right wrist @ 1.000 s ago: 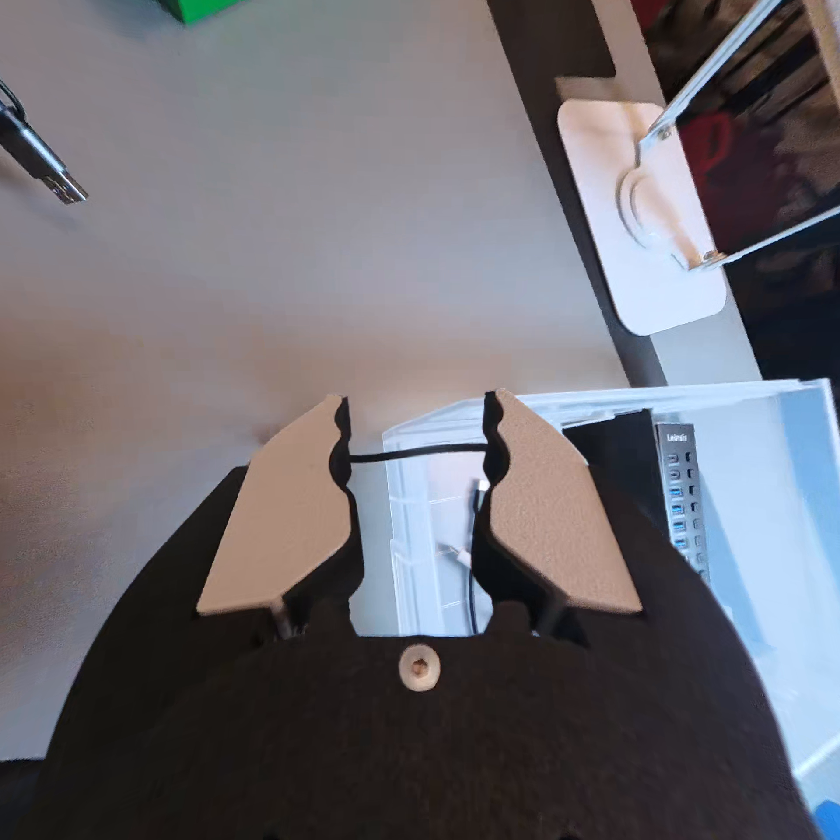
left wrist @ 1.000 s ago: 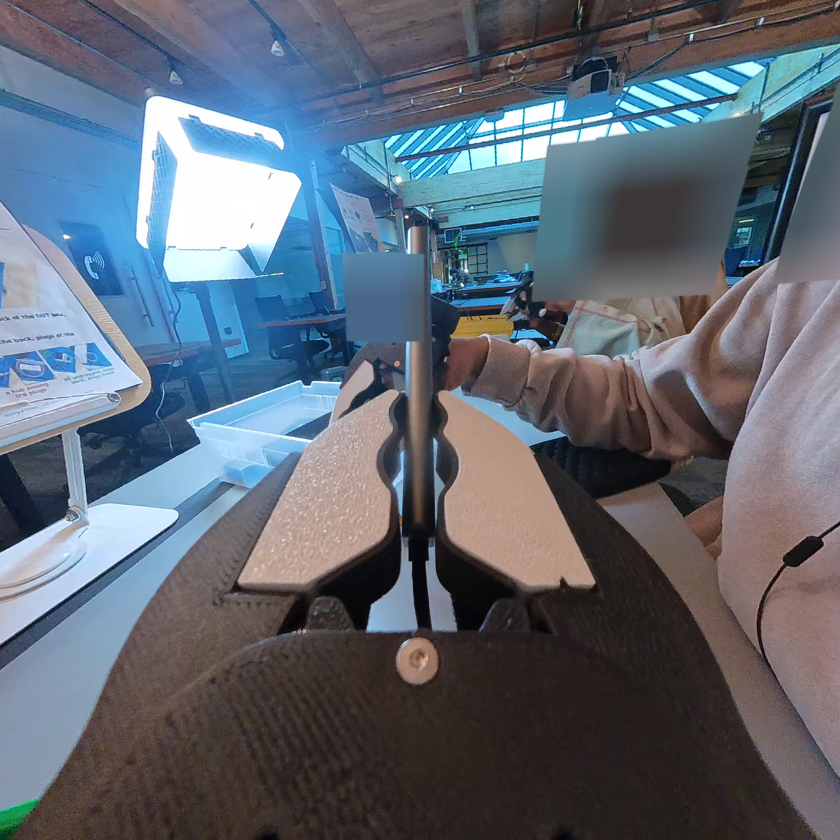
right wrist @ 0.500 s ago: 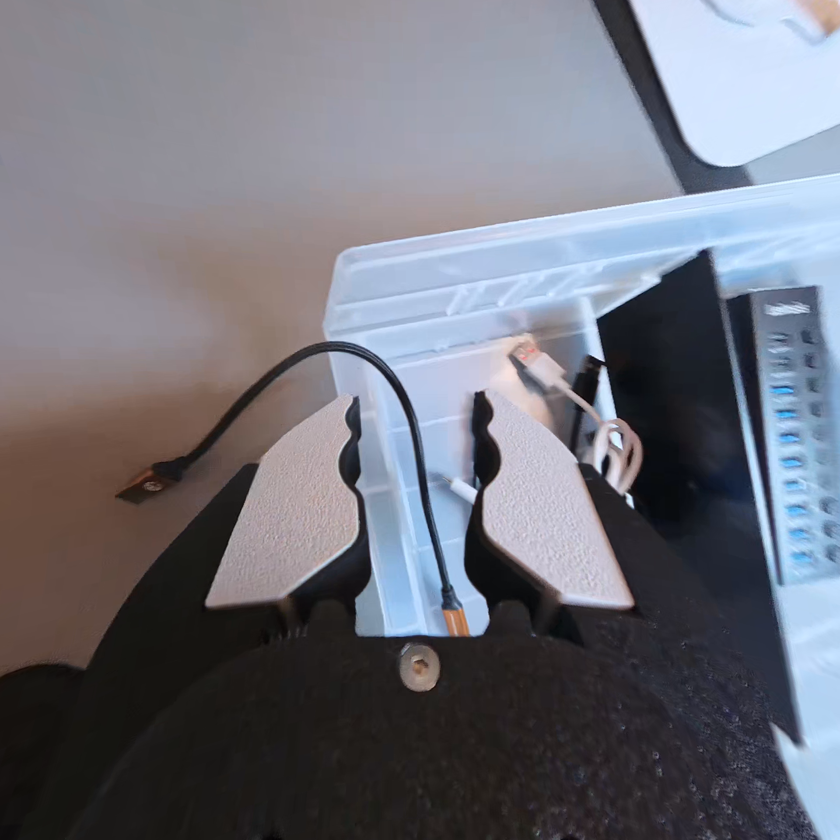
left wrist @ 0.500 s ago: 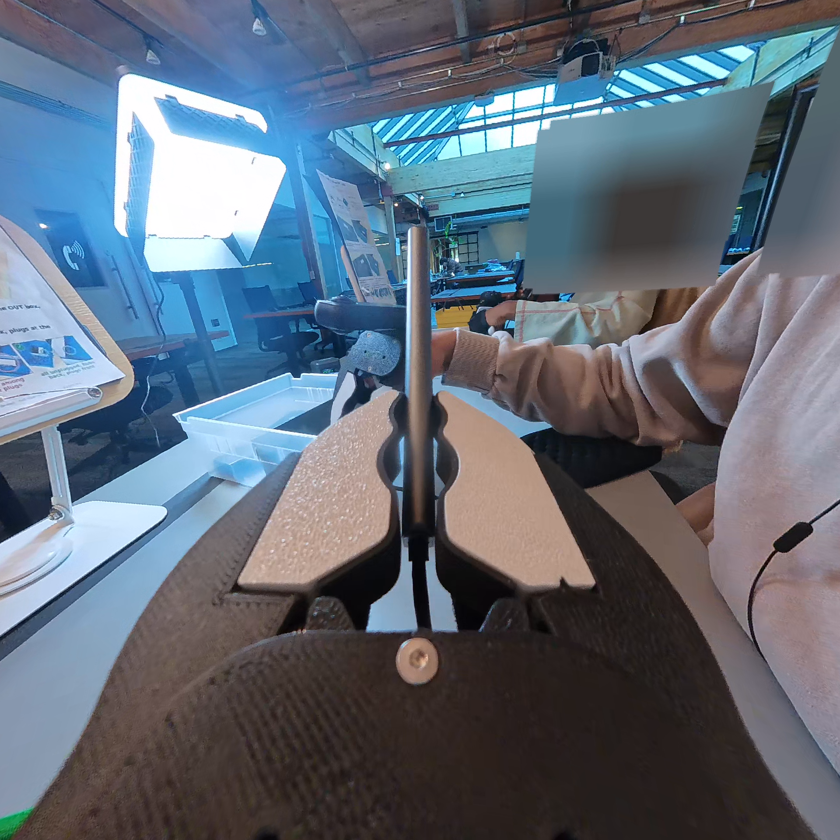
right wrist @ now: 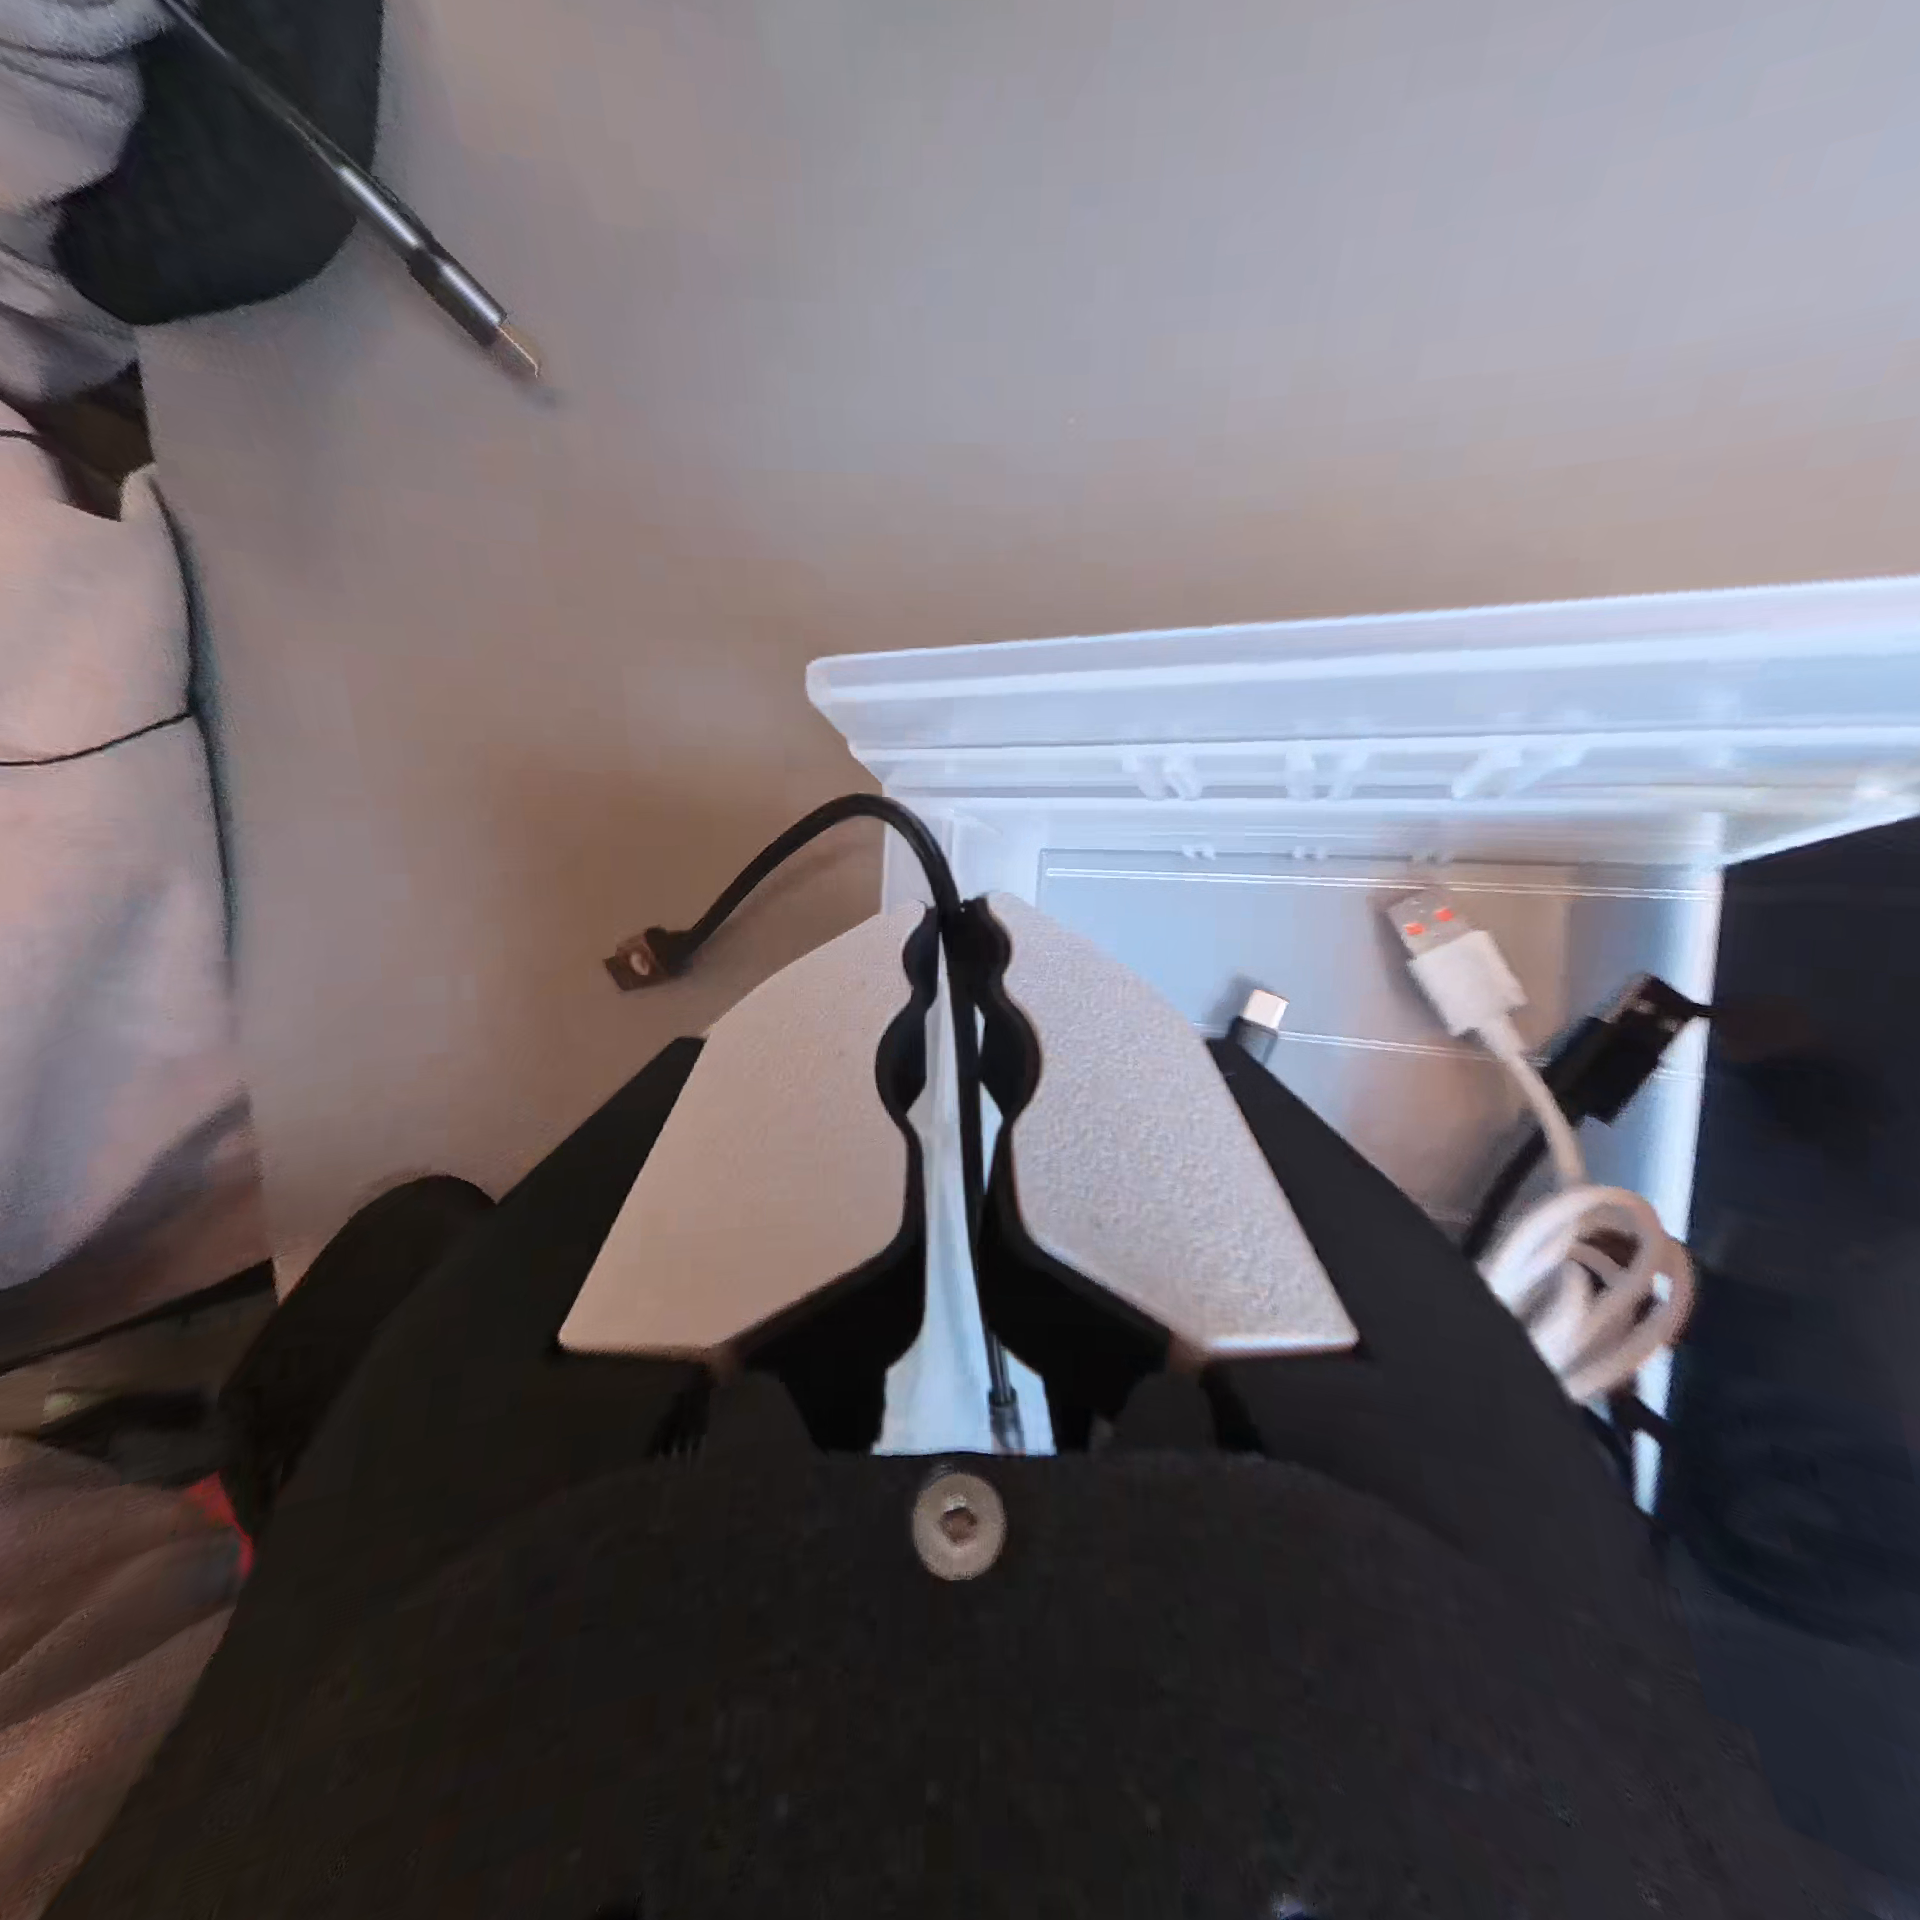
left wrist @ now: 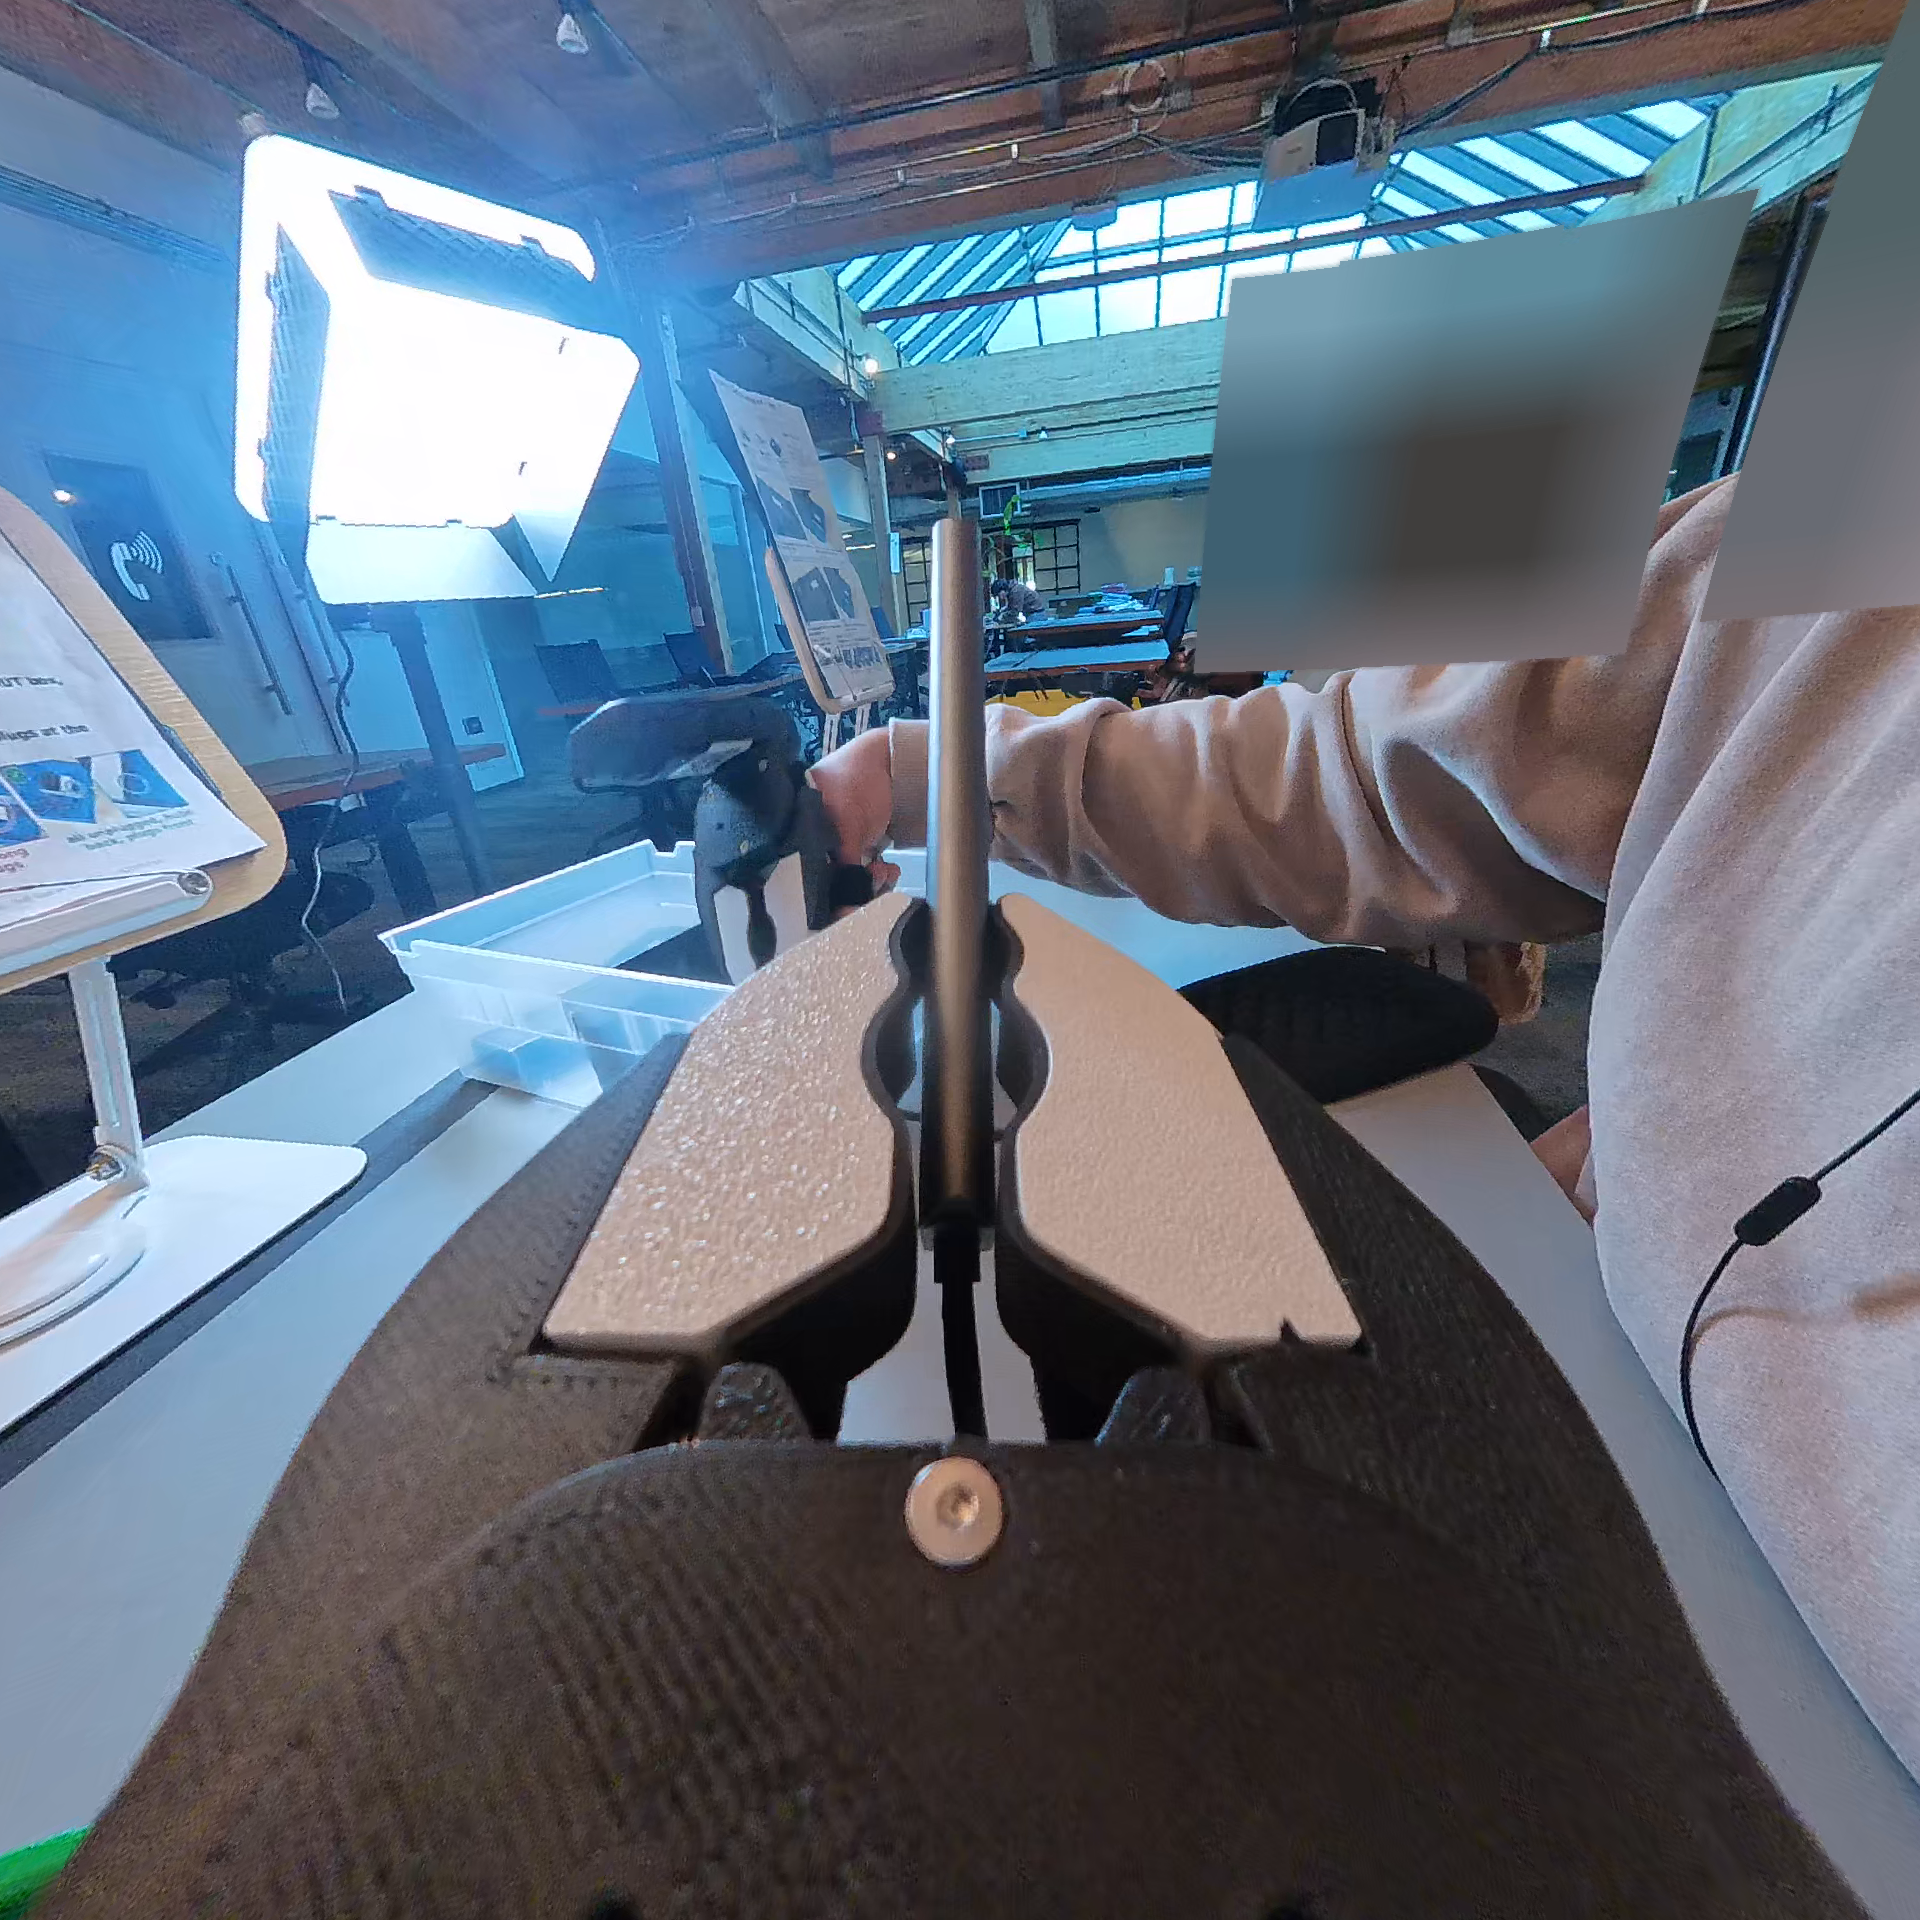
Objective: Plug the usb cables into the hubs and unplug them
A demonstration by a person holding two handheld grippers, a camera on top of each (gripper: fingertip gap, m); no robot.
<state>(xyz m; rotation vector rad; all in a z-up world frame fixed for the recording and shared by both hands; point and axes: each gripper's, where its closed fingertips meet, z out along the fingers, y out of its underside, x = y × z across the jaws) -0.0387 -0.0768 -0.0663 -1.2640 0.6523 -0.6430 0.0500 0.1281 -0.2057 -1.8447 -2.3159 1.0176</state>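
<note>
R gripper pinches black cable at tray edge.

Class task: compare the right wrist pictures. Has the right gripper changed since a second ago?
Yes. The right gripper, open earlier, has shut on the thin black cable, at the clear plastic tray's near corner.

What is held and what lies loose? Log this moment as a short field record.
left tool: shut on the grey hub, held edge-on
right tool: shut on the black cable at the tray corner
black cable plug: hanging outside the clear tray, over the table
in tray: white cable
port use: none visible
</note>
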